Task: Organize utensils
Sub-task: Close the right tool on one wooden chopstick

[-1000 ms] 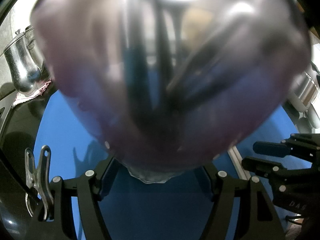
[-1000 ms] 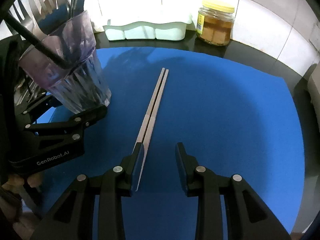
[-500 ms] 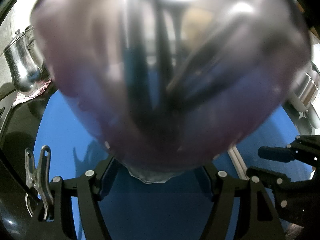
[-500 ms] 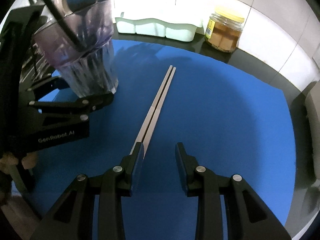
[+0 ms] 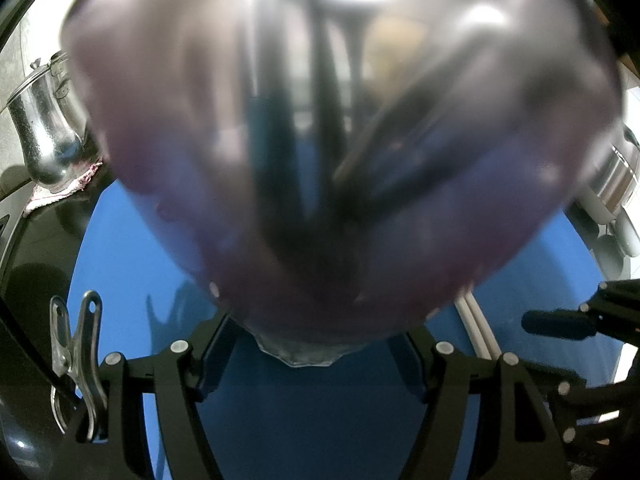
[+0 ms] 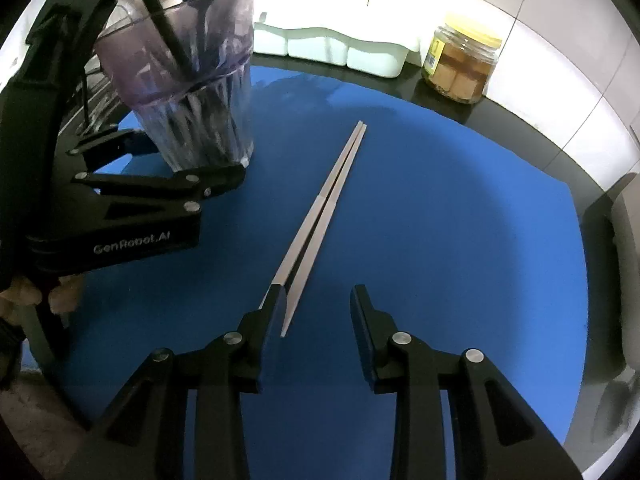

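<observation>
Gathering step: left claw clamps the tumbler at far left; right claw, half open and empty, straddles one near chopstick tip. Next: centre over both, close.

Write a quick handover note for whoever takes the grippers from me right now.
Left gripper: shut on the purple glass, which already holds utensils, upright on the blue mat.
Right gripper: open, empty, jaws low over the near tips of the chopsticks.
Done: other utensils are in the glass.
Left: grip the chopsticks lying paired on the mat and put them into the glass.
</observation>
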Motion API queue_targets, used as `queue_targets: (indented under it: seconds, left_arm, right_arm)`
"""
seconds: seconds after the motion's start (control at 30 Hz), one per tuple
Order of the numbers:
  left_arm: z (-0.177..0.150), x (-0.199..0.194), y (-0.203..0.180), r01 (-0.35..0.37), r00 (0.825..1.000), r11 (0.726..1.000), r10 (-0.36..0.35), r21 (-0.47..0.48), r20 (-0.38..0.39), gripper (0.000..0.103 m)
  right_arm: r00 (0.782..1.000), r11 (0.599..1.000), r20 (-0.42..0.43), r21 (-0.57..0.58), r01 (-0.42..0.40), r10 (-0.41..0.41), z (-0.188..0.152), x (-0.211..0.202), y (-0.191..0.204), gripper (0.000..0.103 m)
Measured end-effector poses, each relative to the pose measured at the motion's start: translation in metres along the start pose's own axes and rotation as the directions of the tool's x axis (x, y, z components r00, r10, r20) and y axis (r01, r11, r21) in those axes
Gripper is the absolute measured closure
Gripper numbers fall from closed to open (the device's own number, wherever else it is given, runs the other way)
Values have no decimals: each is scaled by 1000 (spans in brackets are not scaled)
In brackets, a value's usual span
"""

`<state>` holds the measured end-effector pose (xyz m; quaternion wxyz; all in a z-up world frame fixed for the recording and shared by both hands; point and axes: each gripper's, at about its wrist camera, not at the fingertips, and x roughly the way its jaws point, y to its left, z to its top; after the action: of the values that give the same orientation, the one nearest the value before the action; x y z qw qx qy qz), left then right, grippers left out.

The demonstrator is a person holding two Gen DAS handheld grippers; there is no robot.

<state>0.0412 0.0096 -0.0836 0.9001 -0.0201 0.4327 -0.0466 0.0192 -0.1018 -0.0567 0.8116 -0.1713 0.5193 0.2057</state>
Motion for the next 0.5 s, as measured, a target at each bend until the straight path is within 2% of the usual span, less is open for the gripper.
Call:
queue_targets:
  seconds: [0.13, 0.2, 0.5]
  left_arm:
    - [0, 0, -1, 0, 1000, 1000, 0, 0, 0, 30]
    - [0, 0, 0, -1, 1000, 1000, 1, 0, 0, 30]
    - [0, 0, -1, 0, 1000, 1000, 0, 0, 0, 30]
  right_arm:
    - [999, 999, -37, -39, -13, 12, -6, 2, 8, 70]
    - [1000, 999, -26, -34, -1, 1, -6, 2, 8, 70]
    - [998, 995, -28, 80, 54, -52, 1, 9, -27, 70]
